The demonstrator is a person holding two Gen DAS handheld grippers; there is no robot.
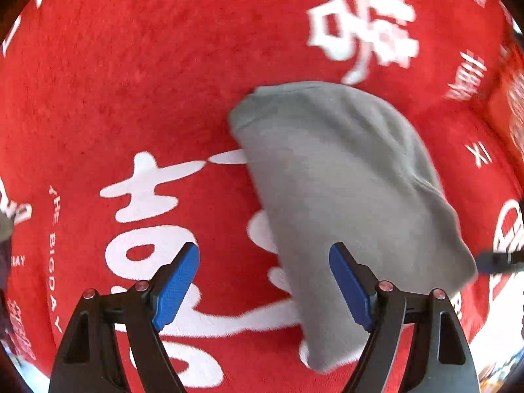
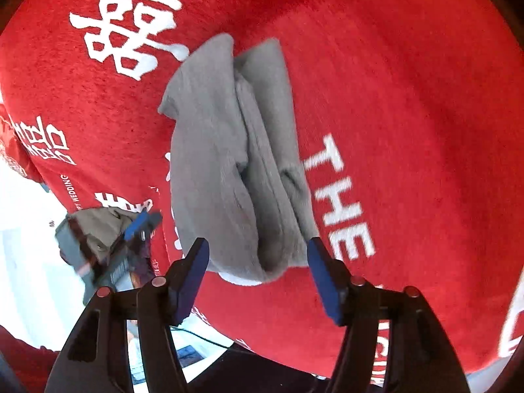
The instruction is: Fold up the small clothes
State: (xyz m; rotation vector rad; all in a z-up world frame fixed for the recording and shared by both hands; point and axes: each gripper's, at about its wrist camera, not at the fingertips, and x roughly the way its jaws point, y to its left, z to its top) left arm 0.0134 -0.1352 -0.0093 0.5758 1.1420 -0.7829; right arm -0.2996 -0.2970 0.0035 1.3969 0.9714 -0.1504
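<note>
A small grey garment (image 1: 344, 190) lies folded into a narrow bundle on a red cloth with white lettering (image 1: 131, 82). In the right wrist view the garment (image 2: 235, 163) shows layered folds running lengthwise. My left gripper (image 1: 263, 281) is open and empty, with its right blue pad over the garment's near edge. My right gripper (image 2: 258, 275) is open and empty, its jaws on either side of the garment's near end. The left gripper also shows in the right wrist view (image 2: 140, 226), at the left of the garment.
The red cloth (image 2: 409, 114) covers the whole work surface. Its near edge (image 2: 262, 344) drops off to a bright floor with a cable at the lower left of the right wrist view.
</note>
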